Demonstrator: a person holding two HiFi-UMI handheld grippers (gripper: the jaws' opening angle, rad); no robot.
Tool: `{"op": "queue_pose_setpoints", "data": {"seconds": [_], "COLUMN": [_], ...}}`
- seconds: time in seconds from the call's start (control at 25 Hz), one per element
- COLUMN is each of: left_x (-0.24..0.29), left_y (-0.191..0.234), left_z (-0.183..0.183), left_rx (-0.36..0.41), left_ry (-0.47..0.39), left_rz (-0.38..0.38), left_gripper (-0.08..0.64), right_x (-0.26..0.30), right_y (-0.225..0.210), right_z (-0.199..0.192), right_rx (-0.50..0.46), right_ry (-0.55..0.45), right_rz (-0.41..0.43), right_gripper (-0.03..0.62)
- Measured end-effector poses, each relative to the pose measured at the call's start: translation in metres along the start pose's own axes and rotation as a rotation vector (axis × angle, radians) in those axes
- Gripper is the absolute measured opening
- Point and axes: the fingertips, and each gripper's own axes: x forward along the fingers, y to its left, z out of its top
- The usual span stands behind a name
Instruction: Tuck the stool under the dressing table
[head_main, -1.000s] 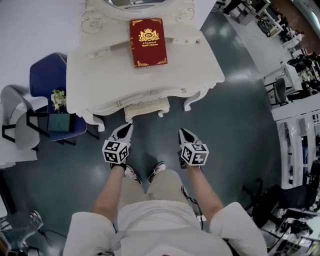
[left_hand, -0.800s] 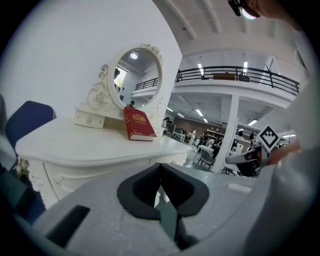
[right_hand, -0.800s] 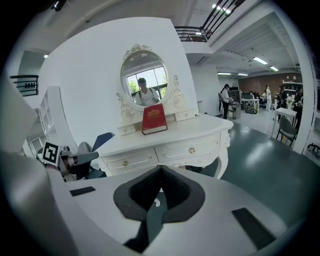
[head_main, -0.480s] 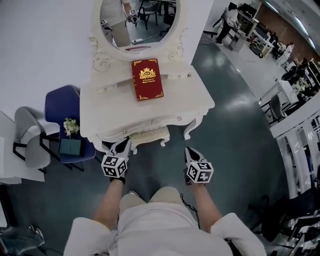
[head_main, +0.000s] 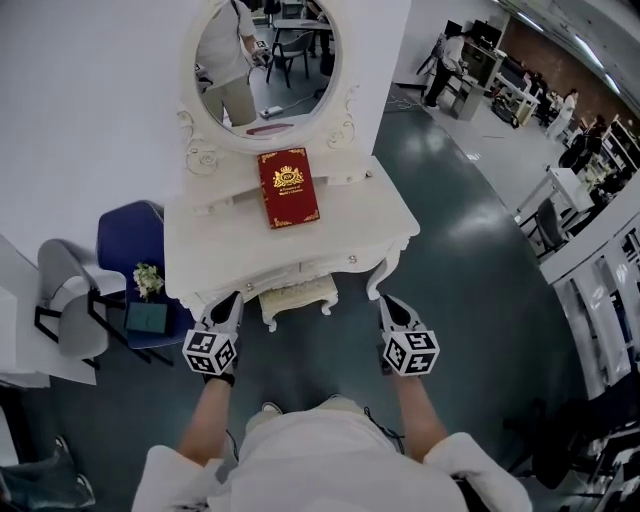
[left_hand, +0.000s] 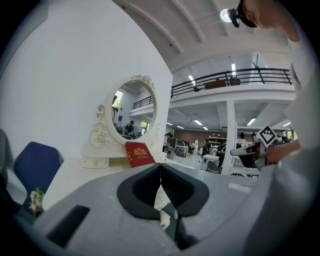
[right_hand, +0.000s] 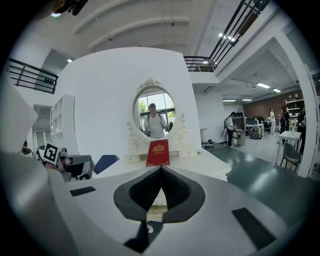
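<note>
The cream stool (head_main: 297, 297) stands pushed in under the white dressing table (head_main: 230, 250); only its front edge and legs show past the table's front. My left gripper (head_main: 231, 299) is shut and empty, just off the table's front left corner. Off the front right leg my right gripper (head_main: 389, 301) is held, also shut on nothing. In the left gripper view the closed jaws (left_hand: 160, 165) point level at the tabletop (left_hand: 85, 172). In the right gripper view the closed jaws (right_hand: 161, 168) face the table (right_hand: 205, 164) and its mirror.
A red book (head_main: 288, 188) leans at the back of the tabletop under the oval mirror (head_main: 265, 65). A blue chair (head_main: 128, 240) with a flower box (head_main: 147, 300) and a grey chair (head_main: 60, 300) stand left of the table. Dark floor lies to the right.
Both shut grippers have risen together and spread a little apart, off the stool. The head view has lifted, so the mirror is now in sight and the table looks smaller.
</note>
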Motion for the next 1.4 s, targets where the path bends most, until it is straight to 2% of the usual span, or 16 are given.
{"op": "queue_pose_setpoints", "data": {"seconds": [0.44, 0.72, 1.0, 1.12, 1.4], "left_x": [-0.043, -0.088, -0.118, -0.125, -0.120], "left_y": [-0.023, -0.027, -0.034, -0.036, -0.030], "left_z": [0.107, 0.144, 0.161, 0.165, 0.158], "left_rx": [0.167, 0.181, 0.193, 0.184, 0.167], "left_ry": [-0.195, -0.278, -0.314, -0.324, -0.311], "left_rz": [-0.009, 0.055, 0.109, 0.117, 0.102], "left_gripper": [0.017, 0.017, 0.017, 0.015, 0.017], "right_x": [-0.043, -0.075, -0.130, -0.142, -0.124], "right_y": [-0.018, -0.021, -0.039, -0.042, -0.029], "right_z": [0.072, 0.104, 0.123, 0.124, 0.122], "right_rx": [-0.069, -0.101, -0.166, -0.166, -0.150], "right_ry": [-0.174, -0.259, -0.278, -0.271, -0.273], "right_rz": [-0.049, -0.066, -0.173, -0.205, -0.181], "right_gripper": [0.000, 0.000, 0.000, 0.000, 0.000]}}
